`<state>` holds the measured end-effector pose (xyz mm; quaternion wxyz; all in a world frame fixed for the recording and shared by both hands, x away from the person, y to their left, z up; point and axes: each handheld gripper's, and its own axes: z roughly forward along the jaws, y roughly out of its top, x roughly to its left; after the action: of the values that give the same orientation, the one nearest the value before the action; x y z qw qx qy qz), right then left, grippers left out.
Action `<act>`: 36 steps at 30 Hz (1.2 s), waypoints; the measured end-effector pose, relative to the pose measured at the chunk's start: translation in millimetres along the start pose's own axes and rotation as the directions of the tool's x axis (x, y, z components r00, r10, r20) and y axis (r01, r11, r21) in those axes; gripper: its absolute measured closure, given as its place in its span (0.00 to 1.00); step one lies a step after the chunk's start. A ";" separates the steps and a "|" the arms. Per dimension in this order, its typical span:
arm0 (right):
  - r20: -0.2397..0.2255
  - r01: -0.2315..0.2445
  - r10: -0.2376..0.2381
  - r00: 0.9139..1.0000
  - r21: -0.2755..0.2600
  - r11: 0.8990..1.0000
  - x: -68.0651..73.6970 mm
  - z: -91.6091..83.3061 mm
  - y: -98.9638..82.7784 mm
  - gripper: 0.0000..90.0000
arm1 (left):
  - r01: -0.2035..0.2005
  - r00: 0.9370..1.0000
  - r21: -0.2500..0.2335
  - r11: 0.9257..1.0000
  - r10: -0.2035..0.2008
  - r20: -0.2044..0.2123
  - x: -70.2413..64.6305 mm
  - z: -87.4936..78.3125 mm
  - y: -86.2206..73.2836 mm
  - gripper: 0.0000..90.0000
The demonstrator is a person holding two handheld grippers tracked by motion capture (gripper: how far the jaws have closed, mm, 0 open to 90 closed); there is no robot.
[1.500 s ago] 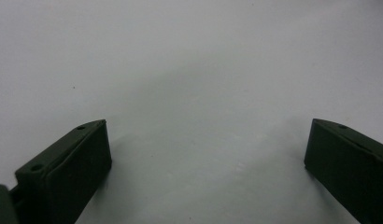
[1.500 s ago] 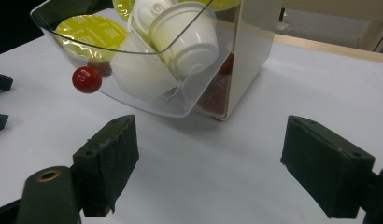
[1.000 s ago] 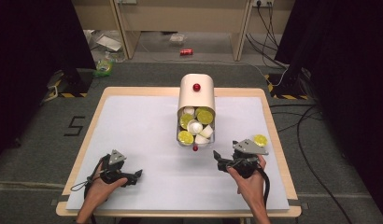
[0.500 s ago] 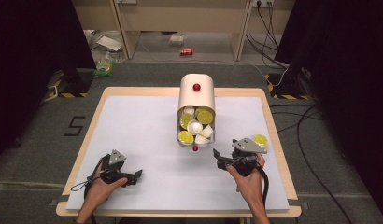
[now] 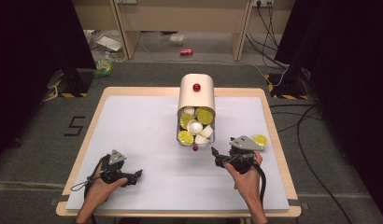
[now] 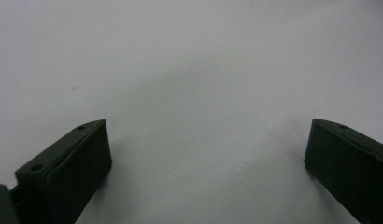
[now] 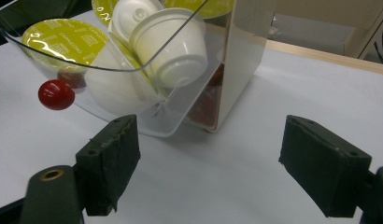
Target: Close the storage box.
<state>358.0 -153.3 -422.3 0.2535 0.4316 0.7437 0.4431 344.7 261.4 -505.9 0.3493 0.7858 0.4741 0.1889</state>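
In the high view, a cream capsule dispenser [image 5: 196,95] with a red knob on top stands at the centre of the frame, on the white surface [image 5: 143,126]. Its clear drawer [image 5: 195,133] is pulled out towards the bottom of the frame and holds several coffee capsules [image 5: 193,126], some with yellow-green foil lids up, some showing white cups. A small red knob [image 5: 195,148] marks the drawer's front edge. One lone yellow-lidded capsule [image 5: 260,140] lies on the surface right of centre, just beside the right gripper's grey plate.

The right gripper [image 5: 216,156] sits lower right of centre, held in a hand, its tips pointing left and up towards the drawer, near its front corner but apart from it. In the right gripper view its jaws stand wide with nothing between them; the drawer front, the red knob and a white capsule cup [image 7: 168,44] fill the upper left of that frame just beyond the jaw tips.

The left gripper [image 5: 136,175] rests at the lower left of the high view, held low over the surface, well apart from the dispenser. The left gripper view shows its jaws wide and empty above the bare white surface.
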 end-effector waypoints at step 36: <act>0.019 -0.008 0.008 1.000 -0.027 1.000 0.4 7.5 5.8 0.16 | 0.001 1.000 -0.001 1.000 -0.001 0.000 -0.1 0.1 0.0 0.00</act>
<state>366.0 -148.3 -420.8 0.2647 0.4353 0.7334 0.4500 344.8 261.3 -505.9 0.3499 0.7854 0.4745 0.1887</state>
